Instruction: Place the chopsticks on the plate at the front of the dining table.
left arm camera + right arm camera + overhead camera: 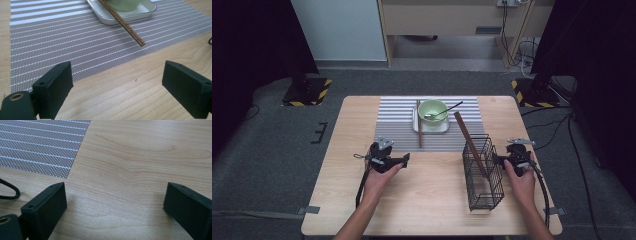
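The left hand-held gripper (405,160) is hovering released over the pale wooden table (432,200), near 1 dark wooden chopstick (418,125) lying on the ribbed striped mat (397,120) against a white tray (434,129). The right hand-held gripper (498,160) is sitting open beside the black wire basket (484,185), where 1 chopstick (469,143) is leaning.

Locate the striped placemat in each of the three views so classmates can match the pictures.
High view: placemat across the far middle of the table.
Left gripper view: upper half.
Right gripper view: top-left corner.
Shared landmark: the placemat's near edge against pale wood.
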Demonstrator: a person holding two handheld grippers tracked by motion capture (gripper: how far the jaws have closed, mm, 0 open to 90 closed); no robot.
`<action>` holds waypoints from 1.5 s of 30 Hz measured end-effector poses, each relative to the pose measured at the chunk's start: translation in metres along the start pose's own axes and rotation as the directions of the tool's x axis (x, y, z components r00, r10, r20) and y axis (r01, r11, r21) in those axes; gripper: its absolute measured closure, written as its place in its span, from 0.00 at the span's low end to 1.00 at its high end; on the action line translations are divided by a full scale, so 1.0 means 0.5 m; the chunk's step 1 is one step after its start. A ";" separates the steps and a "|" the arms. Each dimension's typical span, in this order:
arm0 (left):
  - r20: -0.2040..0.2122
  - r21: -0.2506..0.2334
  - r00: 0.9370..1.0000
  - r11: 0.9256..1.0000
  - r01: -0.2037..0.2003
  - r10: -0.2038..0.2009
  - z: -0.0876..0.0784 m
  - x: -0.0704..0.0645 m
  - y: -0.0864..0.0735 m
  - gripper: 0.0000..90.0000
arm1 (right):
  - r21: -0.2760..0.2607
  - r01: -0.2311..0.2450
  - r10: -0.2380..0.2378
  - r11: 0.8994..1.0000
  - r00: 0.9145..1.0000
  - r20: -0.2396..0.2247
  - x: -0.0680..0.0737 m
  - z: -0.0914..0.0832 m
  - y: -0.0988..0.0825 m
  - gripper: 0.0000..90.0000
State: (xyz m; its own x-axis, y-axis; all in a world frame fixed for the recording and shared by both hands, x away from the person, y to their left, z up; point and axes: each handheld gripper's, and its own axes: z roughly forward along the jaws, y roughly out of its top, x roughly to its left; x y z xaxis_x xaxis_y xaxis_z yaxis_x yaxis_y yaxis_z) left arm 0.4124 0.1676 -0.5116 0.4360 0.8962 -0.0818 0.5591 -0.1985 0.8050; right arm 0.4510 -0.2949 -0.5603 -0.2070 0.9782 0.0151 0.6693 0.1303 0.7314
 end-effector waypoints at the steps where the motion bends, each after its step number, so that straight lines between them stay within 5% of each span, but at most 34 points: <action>1: 0.000 0.000 1.000 1.000 0.000 0.000 0.000 0.000 0.000 0.10 | 0.000 0.000 0.000 1.000 1.000 0.000 0.000 0.000 0.000 0.05; 26: 0.040 0.015 0.999 1.000 -0.021 0.020 -0.053 0.011 -0.056 0.09 | 0.000 -0.001 0.001 1.000 1.000 0.002 0.001 0.000 0.000 0.05; 45: 0.015 0.074 0.999 0.997 -0.031 0.030 -0.071 0.059 -0.112 0.07 | 0.000 -0.001 0.001 1.000 1.000 0.003 0.001 0.000 0.000 0.05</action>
State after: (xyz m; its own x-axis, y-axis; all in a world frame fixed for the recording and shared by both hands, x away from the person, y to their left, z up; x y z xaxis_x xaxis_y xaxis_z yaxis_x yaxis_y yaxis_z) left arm 0.3689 0.2191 -0.5384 0.4632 0.8838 -0.0664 0.5960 -0.2552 0.7613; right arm 0.4510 -0.2946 -0.5603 -0.2042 0.9788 0.0139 0.6698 0.1294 0.7312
